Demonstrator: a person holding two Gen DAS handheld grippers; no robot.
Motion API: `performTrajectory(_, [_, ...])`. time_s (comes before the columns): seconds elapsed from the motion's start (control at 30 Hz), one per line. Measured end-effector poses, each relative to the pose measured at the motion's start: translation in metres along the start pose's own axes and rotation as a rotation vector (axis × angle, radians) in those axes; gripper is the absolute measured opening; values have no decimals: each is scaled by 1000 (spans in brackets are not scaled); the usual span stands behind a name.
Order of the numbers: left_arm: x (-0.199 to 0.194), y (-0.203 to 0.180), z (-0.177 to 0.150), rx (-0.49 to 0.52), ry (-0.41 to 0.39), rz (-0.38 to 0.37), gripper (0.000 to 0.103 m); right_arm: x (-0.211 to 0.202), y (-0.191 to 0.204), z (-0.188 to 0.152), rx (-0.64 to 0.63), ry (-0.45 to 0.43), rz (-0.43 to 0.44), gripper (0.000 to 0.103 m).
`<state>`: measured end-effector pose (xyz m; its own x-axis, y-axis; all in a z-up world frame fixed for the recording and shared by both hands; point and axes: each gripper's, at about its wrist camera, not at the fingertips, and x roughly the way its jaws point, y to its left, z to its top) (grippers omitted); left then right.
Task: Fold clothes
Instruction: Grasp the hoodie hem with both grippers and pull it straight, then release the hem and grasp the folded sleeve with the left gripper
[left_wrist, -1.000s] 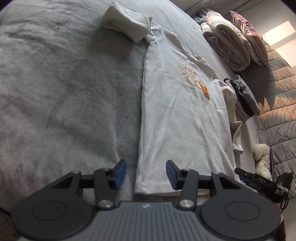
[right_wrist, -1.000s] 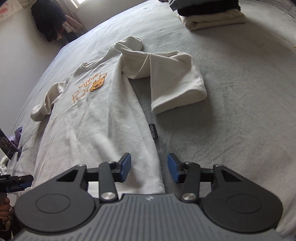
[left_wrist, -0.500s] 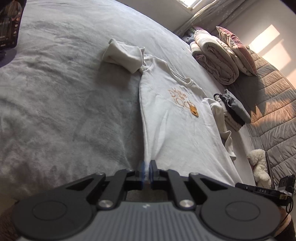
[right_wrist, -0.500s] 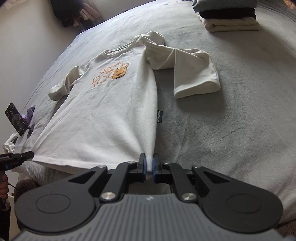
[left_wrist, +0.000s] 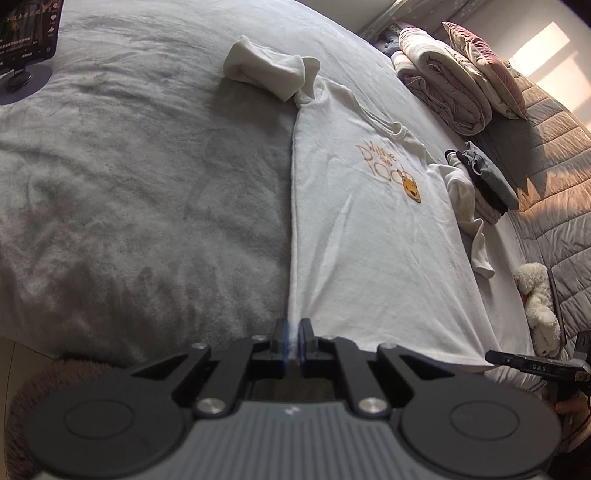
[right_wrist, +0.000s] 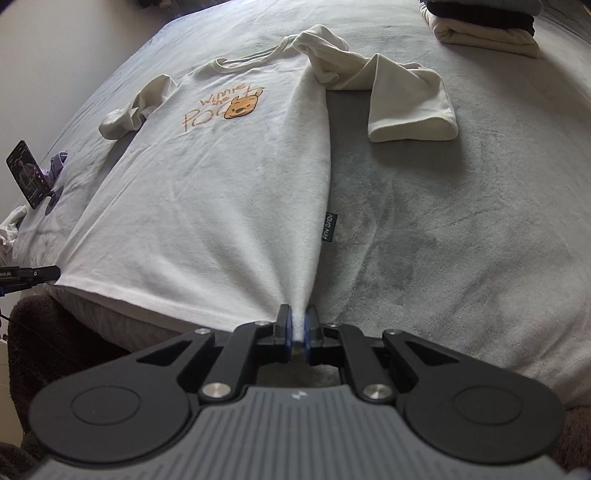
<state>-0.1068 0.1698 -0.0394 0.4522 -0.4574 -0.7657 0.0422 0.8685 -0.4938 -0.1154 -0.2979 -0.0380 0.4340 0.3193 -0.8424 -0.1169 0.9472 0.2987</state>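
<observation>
Left gripper (left_wrist: 292, 341) and right gripper (right_wrist: 298, 333) fingers each pinch one hem corner of the white T-shirt (right_wrist: 221, 177), spread across frame centre on the bed (right_wrist: 461, 221). Lift both corners evenly, keeping the hem taut.

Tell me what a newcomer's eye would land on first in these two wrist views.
First, the white Winnie the Pooh T-shirt spread face up on the grey blanket, its orange bear print on the chest. Next, the left gripper and right gripper, jaws shut on the two hem corners, pulling the cloth into taut creases. Beyond it sits a stack of folded clothes at the far right.
</observation>
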Motion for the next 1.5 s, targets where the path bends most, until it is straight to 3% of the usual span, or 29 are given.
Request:
performTrajectory(0.23, [13,8,-2,-36,28,9,6,11,8,2,-54,22,-44,8])
performTrajectory(0.4, [11,8,2,-26,55,-7,11,11,13,10,-82,45,-47,18])
performTrajectory(0.47, [9,8,6,-30,56,-21,25,9,15,14,-93,42,-64,34])
performTrajectory(0.53, [7,8,11,-31,45,-36,39,7,19,20,-115,27,-83,42])
performTrajectory(0.7, [5,5,33,-33,-27,-50,47,4,29,45,-142,-5,-75,42])
performTrajectory(1.0, [27,8,96,-92,-152,-2,56,31,68,100,-225,-37,-30,43])
performTrajectory(1.17, [31,1,136,-88,-210,44,65,53,96,124,-276,-23,16,43])
performTrajectory(1.5, [57,-19,197,-24,-261,153,71,88,128,160,-330,-11,68,43])
